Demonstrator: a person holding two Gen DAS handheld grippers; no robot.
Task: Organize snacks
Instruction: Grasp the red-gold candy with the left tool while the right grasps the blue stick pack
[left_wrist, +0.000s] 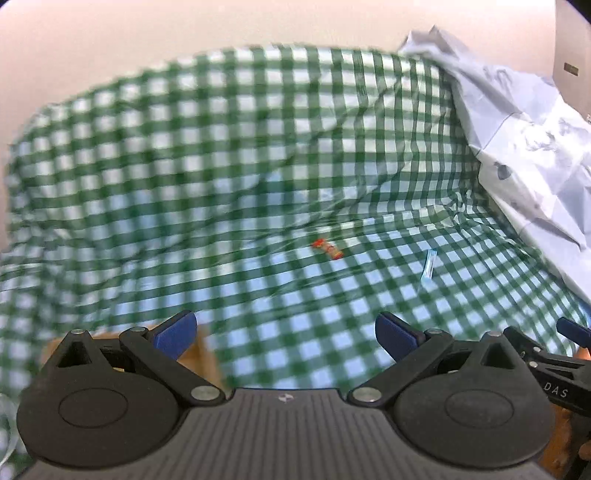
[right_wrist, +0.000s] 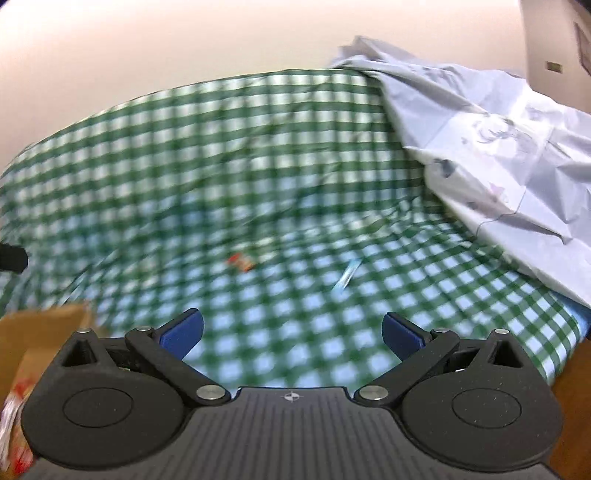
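A small red and orange wrapped snack (left_wrist: 327, 248) lies on the green checked cloth (left_wrist: 221, 166), well ahead of my left gripper (left_wrist: 284, 338). A thin pale blue stick packet (left_wrist: 429, 265) lies to its right. My left gripper is open and empty. In the right wrist view the same snack (right_wrist: 242, 261) and blue packet (right_wrist: 346, 277) show blurred, ahead of my right gripper (right_wrist: 291, 334), which is open and empty. A brown cardboard box (right_wrist: 40, 332) with red and white wrappers (right_wrist: 14, 410) inside sits at the lower left of the right gripper.
A crumpled white printed sheet (left_wrist: 524, 147) covers the right side of the table and also shows in the right wrist view (right_wrist: 498, 147). A cardboard box edge (left_wrist: 199, 354) sits by the left finger. The right gripper (left_wrist: 569, 350) shows at the lower right. A pale wall stands behind.
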